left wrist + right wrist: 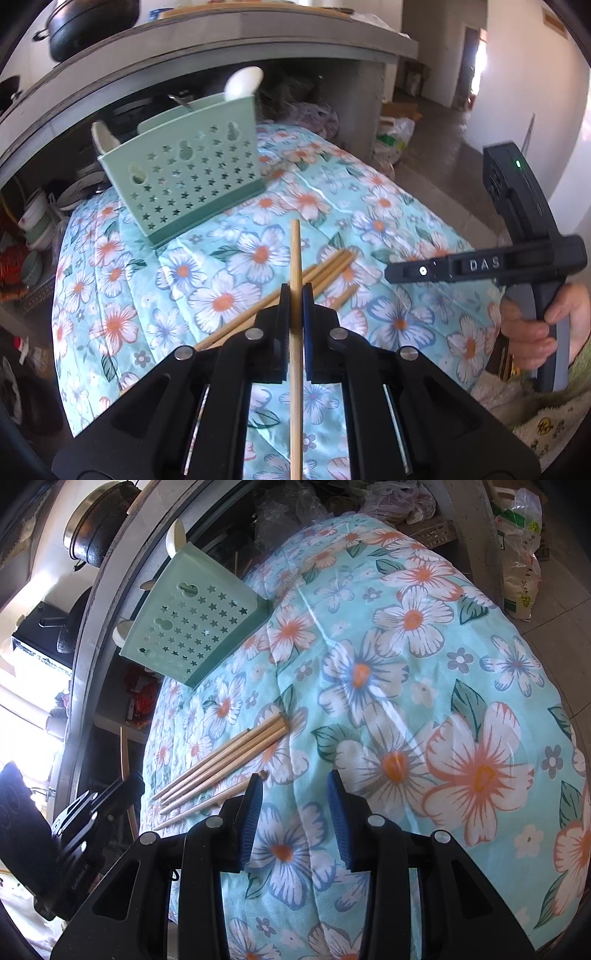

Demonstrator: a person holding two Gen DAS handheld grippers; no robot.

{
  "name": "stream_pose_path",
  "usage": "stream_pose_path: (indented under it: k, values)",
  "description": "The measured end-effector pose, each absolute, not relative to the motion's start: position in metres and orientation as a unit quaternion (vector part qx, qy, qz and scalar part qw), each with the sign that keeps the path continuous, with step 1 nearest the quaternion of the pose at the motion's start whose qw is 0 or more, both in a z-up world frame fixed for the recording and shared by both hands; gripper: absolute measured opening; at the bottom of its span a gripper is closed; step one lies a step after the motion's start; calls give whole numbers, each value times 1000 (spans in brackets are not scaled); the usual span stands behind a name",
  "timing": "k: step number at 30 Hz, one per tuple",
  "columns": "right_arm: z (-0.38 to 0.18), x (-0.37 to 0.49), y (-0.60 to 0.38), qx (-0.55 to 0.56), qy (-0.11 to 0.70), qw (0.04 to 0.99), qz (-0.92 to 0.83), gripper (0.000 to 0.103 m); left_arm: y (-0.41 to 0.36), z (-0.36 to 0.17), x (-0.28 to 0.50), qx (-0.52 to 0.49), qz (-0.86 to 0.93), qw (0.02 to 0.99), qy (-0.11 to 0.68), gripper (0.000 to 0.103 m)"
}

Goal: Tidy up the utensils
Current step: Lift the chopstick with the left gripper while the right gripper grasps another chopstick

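While gripped, one chopstick (pixel 296 266) runs lengthwise between the left gripper's (pixel 295 295) jaws.

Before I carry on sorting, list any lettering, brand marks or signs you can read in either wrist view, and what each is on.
"DAS": raised letters on the black slide bar of the right claw's handheld body, left wrist view.
Small pale lettering on the black body of the left claw's handheld unit, right wrist view: too small to read.
Green print on the clear plastic bags on the floor: blurred.
Dark emblems on the cream towelling cloth: unreadable.
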State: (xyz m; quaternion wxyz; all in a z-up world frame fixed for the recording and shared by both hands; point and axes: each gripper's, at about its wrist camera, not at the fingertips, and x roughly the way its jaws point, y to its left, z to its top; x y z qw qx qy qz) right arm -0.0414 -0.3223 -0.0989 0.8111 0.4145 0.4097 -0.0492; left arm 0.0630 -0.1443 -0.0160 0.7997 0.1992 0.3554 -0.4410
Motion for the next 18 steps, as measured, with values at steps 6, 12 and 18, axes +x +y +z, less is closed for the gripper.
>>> stream_pose_path:
  k: [6,12,18]
  values:
    - [-97,-37,-315,439,403,803,-10,36,-128,-8,73,148,-422,821,355,5]
    - [-107,-26,-297,473,410,779,42,36,-112,-4,82,112,-405,832,363,5]
    - [-122,-7,-284,496,425,755,48,36,-100,-10,91,86,-394,831,383,5]
